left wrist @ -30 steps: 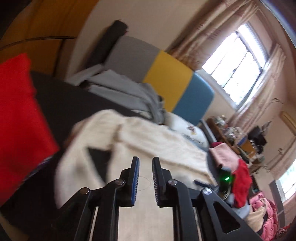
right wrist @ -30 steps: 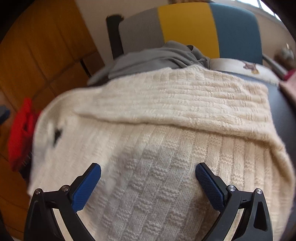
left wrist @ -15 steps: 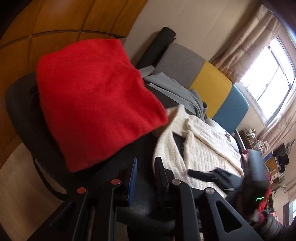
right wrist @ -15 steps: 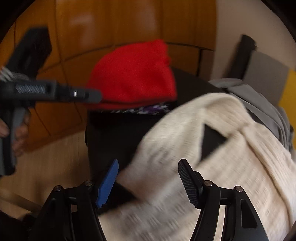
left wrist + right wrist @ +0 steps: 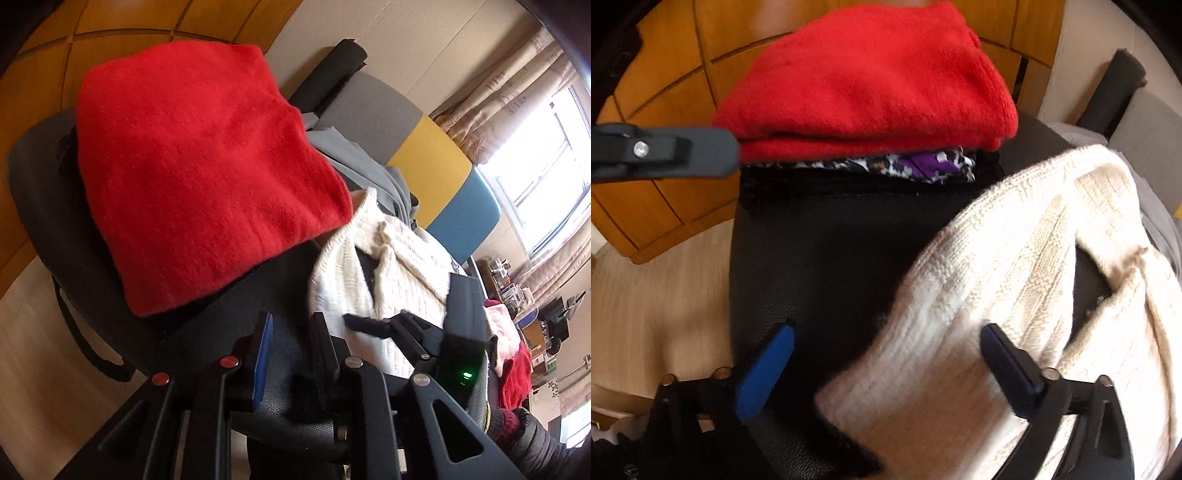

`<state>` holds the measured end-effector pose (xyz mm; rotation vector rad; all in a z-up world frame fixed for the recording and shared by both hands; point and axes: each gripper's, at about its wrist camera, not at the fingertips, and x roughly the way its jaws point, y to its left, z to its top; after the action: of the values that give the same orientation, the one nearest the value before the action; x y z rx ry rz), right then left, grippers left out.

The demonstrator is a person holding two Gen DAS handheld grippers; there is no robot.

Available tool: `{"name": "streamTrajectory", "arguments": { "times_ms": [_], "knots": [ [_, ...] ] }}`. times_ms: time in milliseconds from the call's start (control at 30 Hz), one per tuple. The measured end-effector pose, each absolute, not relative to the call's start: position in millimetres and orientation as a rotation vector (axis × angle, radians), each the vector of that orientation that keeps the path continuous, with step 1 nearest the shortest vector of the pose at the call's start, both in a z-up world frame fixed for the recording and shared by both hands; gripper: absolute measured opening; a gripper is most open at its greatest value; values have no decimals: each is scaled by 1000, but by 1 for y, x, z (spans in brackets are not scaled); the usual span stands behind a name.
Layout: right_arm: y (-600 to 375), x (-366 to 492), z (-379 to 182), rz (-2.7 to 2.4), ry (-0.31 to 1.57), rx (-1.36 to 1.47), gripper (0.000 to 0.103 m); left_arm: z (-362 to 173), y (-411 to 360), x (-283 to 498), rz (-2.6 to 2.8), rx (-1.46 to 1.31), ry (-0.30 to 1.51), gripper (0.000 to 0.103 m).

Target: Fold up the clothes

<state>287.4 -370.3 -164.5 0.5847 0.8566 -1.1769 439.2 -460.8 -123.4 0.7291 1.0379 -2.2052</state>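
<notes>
A cream knitted sweater (image 5: 399, 266) (image 5: 1015, 277) lies spread on a black leather seat (image 5: 820, 251), its collar open. My right gripper (image 5: 888, 332) (image 5: 375, 315) hovers over the sweater's left edge. Its jaws are opening, the edge lies below the gap, and neither pad presses on it. My left gripper (image 5: 291, 325) is over bare black leather beside that edge, jaws opening from a narrow gap with nothing between them. One of its fingers (image 5: 701, 151) shows at the left of the right wrist view. A folded red sweater (image 5: 207, 177) (image 5: 871, 81) tops a stack just beyond.
Under the red sweater lie a purple patterned garment (image 5: 916, 166) and a black one (image 5: 849, 184). A grey garment (image 5: 369, 173) lies against a grey, yellow and blue backrest (image 5: 428, 158). Wooden panels (image 5: 665, 74) and pale floor (image 5: 657, 295) are on the left. Pink and red clothes (image 5: 509, 354) are piled far right.
Both grippers swung left from over the middle of the cream sweater to its left edge near the red stack. The right jaws narrowed from their widest; the left gap widened a little.
</notes>
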Motion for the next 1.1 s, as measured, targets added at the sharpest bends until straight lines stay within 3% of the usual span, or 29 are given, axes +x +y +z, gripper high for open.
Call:
{"name": "streamTrajectory", "arguments": {
  "times_ms": [33,100,233,400,567,833,1100],
  "knots": [
    [-370,287,-162,-1181,843,584,48,-123,-460,439,-2208,728,1043,20],
    [-375,283,-157,-1189,812,614,18,-122,-459,438,-2208,728,1044,21],
    [-387,249,-152,-1184,655,780,17,-117,-456,436,-2224,716,1043,21],
    [-389,161,-107,-1170,184,991,17,-110,-454,412,-2294,723,1018,21],
    [-383,68,-35,-1152,-199,963,17,-110,-456,367,-2376,732,1066,22],
    [-353,-47,26,-1329,-384,840,17,-104,-452,239,-2595,767,1004,24],
    [-221,-153,-40,-1621,-502,956,17,-153,-458,131,-2587,894,1056,24]
  ]
}}
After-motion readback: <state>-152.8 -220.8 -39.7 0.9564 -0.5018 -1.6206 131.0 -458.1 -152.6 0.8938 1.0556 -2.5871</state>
